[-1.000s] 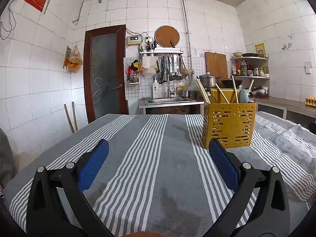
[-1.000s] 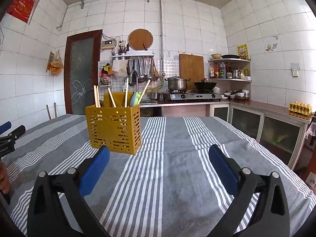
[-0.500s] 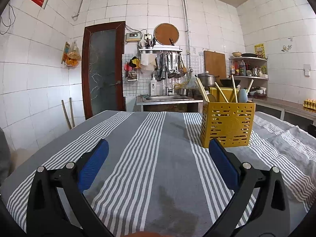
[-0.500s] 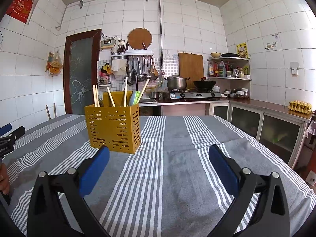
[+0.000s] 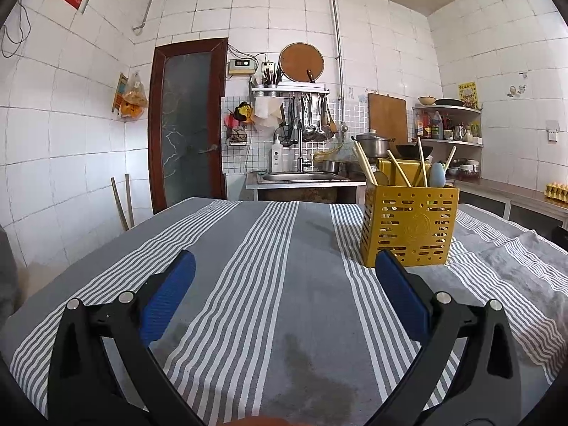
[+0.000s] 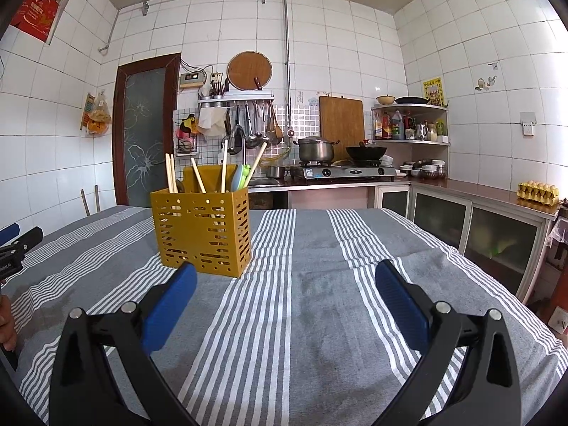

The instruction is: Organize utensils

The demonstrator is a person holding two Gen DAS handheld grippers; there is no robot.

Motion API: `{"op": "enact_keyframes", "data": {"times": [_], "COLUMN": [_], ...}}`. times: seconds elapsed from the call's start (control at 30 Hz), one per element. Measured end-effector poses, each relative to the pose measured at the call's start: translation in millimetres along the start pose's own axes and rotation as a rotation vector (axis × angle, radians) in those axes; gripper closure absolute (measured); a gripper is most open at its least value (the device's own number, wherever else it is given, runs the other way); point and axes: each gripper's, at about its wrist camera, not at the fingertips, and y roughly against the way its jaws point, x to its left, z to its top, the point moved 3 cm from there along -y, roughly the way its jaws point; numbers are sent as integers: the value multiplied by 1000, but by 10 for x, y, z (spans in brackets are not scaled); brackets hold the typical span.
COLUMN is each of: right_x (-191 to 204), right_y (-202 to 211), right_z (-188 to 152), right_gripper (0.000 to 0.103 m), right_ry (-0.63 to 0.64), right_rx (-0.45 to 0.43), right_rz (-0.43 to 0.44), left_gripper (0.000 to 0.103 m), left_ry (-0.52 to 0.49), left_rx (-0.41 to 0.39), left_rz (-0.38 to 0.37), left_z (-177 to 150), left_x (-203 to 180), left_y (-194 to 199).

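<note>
1. Over the last second very little changed. In the left wrist view the yellow utensil holder [image 5: 408, 225] sat a touch lower and nearer than a second before, and the wall scene had shifted slightly. That suggested a small drift or tilt of the left hand-held gripper [image 5: 284, 269] rather than any move of the holder.

2. In the right wrist view the holder [image 6: 202, 230] kept almost the same place ahead and to the left of the right hand-held gripper [image 6: 285, 278]. The holder looked upright and unmoved on the striped cloth [image 6: 319, 284] covering the counter.

3. Both hand-held grippers were spread wide with nothing between their blue pads [image 5: 167, 294]. Each hovered over bare cloth, apart from the holder.

4. The holder carried wooden chopsticks [image 6: 171, 174], a pale blue utensil [image 5: 437, 174] and a green one [image 6: 245, 172], all standing in its compartments. Which compartment each occupied could not be told.

5. No loose utensil showed on the cloth in either view.

6. Judged from this, the sorting looked finished or nearly so, with both hands idling clear of the holder. If a step remained, it likely concerned rearranging items already inside.
</note>
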Motion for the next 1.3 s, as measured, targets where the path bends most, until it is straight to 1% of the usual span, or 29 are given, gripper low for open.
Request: {"op": "enact_keyframes", "data": {"times": [1.3], "right_x": [-9], "right_y": [14], "right_z": [12], "right_gripper": [5], "right_ry": [-5], "right_rx": [-5], "right_rz": [-9], "left_gripper": [5], "left_ry": [5], "left_rx": [-1], "left_rz": [3], "left_z": [3], "left_x": [10], "left_y": [14]}}
